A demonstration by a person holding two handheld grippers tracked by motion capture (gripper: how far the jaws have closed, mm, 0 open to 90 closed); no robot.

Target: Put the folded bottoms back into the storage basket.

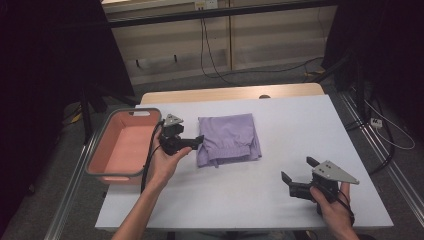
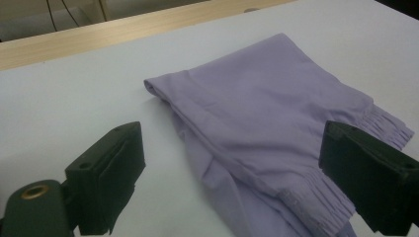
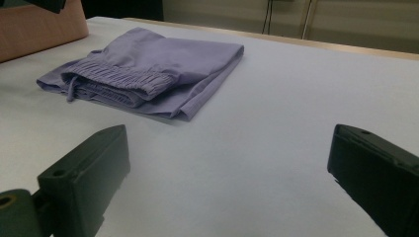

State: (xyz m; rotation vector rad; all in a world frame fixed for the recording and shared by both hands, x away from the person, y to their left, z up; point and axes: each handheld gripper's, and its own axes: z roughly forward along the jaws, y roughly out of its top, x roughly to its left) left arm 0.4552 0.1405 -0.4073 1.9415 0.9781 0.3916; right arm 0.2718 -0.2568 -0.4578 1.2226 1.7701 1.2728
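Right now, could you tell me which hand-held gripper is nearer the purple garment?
The left hand-held gripper, beside the garment; the right hand-held gripper stands well apart.

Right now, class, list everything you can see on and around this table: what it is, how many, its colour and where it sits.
Folded garment: one, lilac, middle of the table, elastic waistband toward the person.
Basket: one, pink with grey rim, at the table's left edge.
Table: one, white top with a wooden far edge.
Cables: several, dark, on the floor and wall behind.
Left gripper: one, black, jaws open at the garment's left edge.
Right gripper: one, black, jaws open, near right of the table.
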